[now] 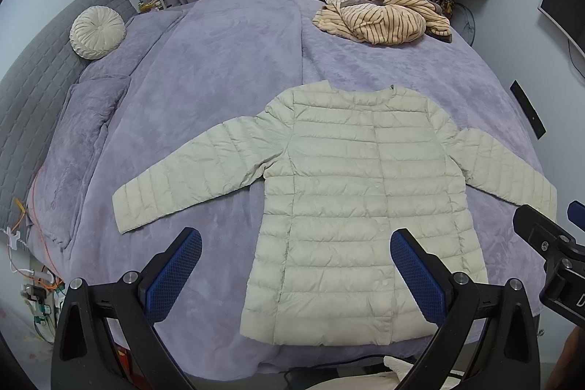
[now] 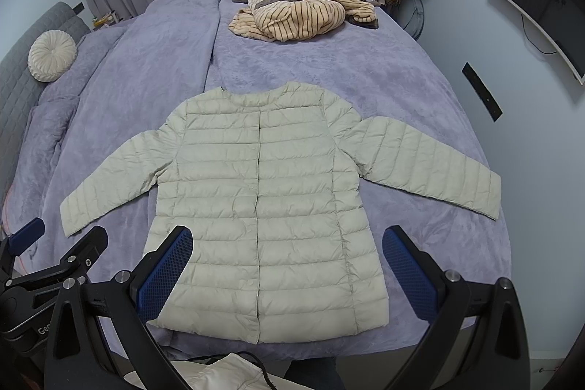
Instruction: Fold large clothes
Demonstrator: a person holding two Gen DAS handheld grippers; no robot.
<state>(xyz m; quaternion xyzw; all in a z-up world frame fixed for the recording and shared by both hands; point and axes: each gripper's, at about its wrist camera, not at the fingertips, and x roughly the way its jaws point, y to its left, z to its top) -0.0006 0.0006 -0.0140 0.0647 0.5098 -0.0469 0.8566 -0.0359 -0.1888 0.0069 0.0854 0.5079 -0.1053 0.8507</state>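
Evidently fold not yet begun: quilted jacket point(image 1: 351, 192) lay flat, front up, sleeves spread, near bed point(image 1: 226, 61) front edge. Left gripper point(image 1: 296, 275) and right gripper point(image 2: 287, 271) hovered above hem, both spread wide, holding nothing. Best start: pinch sleeve cuff, bring across chest, keep flat. No containers visible.

Left tool point(image 1: 296, 276): black plastic frame, two wedge-shaped arms, each with a triangular cutout. Silver round screws sit at the joints. Fingers point(image 1: 175, 275) carry blue pads with a fine mesh grip texture. Right tool point(image 2: 287, 275): same build, black frame, silver screws, blue textured pads on its fingers point(image 2: 166, 275). In each view the other tool's black body shows at the frame edge, with a blue pad tip, small screws and partial white lettering, unreadable.
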